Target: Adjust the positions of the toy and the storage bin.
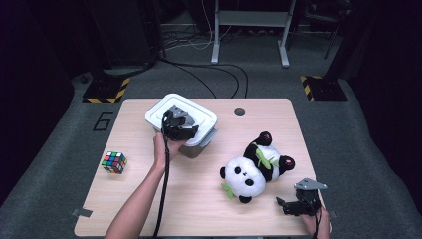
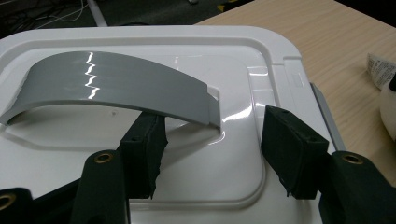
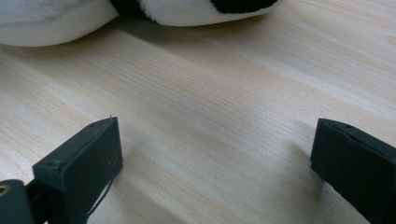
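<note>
Our left gripper [image 2: 212,140] hovers open over the white plastic box's curved grey handle [image 2: 116,86]; our right gripper [image 3: 212,158], wide open and empty, rests beside the black-and-white plush panda [image 1: 256,167].

Bin lid [image 2: 243,154] is glossy white plastic, its handle [image 2: 116,86] smooth grey plastic. Table [image 3: 210,121] is matt pale wood-grain. Panda toy [image 1: 254,167] is soft plush.

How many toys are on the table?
2. A plush panda lies on the right part of the table, just beyond the right tongs. A colourful puzzle cube sits near the left edge. The white box is lidded, so it may hide more.
</note>
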